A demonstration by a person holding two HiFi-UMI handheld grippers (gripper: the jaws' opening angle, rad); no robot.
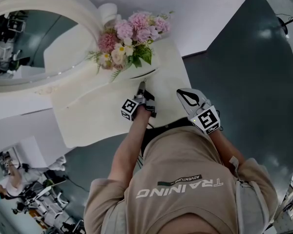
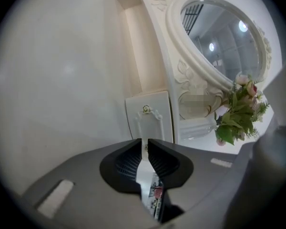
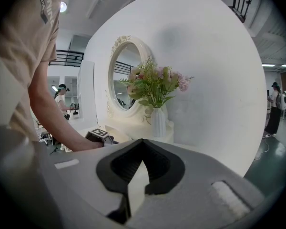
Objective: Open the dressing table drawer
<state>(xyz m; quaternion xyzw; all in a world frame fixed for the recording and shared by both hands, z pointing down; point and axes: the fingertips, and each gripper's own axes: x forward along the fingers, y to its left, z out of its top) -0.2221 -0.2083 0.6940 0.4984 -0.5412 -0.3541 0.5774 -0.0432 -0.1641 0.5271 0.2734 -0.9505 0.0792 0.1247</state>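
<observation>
Between the jaws of the left gripper (image 2: 145, 141) sits the thin white handle (image 2: 144, 128). The jaws are almost together, with only a thin gap, and they pinch the handle from both sides. I think the grip is there so the person can pull on it. The handle hangs on the front of the small drawer (image 2: 161, 118), which is the thing to open. The drawer is at the front of the white table (image 1: 97, 111), just past the jaw tips. It looks flat with the table front, so I think it is not pulled out yet.

The right gripper (image 3: 142, 142) has its jaw tips touching each other. Nothing is between them. It hangs over the table's right edge, apart from the drawer, and I think it only waits out of the way.

Farther back on the table stand pink flowers (image 1: 129, 38) in a white vase (image 3: 158, 122). Behind them is the round mirror (image 1: 34, 38).
</observation>
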